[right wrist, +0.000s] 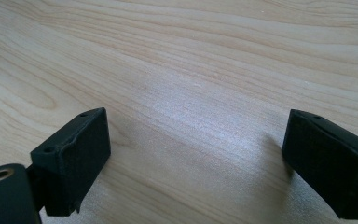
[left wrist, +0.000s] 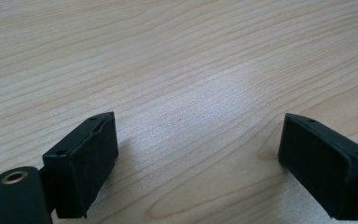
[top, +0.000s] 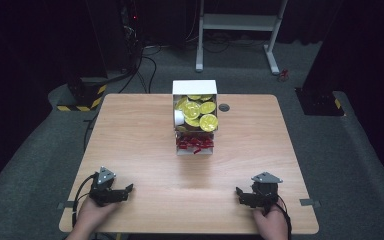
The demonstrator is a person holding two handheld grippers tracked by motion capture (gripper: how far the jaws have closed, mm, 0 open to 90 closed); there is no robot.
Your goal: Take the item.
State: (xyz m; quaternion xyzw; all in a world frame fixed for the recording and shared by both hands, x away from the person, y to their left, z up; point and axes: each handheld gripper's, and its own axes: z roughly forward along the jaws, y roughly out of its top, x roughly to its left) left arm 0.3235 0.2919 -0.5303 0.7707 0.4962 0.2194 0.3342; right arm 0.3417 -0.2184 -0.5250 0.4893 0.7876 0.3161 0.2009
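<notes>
White cardboard box [top: 194, 88] of round yellow lids sitting mid light wooden worktop [top: 130, 145], well apart from left gripper [top: 128, 189] and right gripper [top: 239, 192]; both sets of fingers spread wide, gripping nothing.

— What is the worktop [top: 145, 150] made of?
— It looks like pale wood-grain laminate, smooth, with a soft sheen where light falls.
— And the grippers?
— The left gripper [left wrist: 198, 154] and right gripper [right wrist: 196, 154] have matt black plastic jaws, faintly textured.
— The box [top: 194, 88]?
— White matt card, holding shiny yellow lids [top: 200, 114] and glossy red wrappers [top: 195, 144].
</notes>
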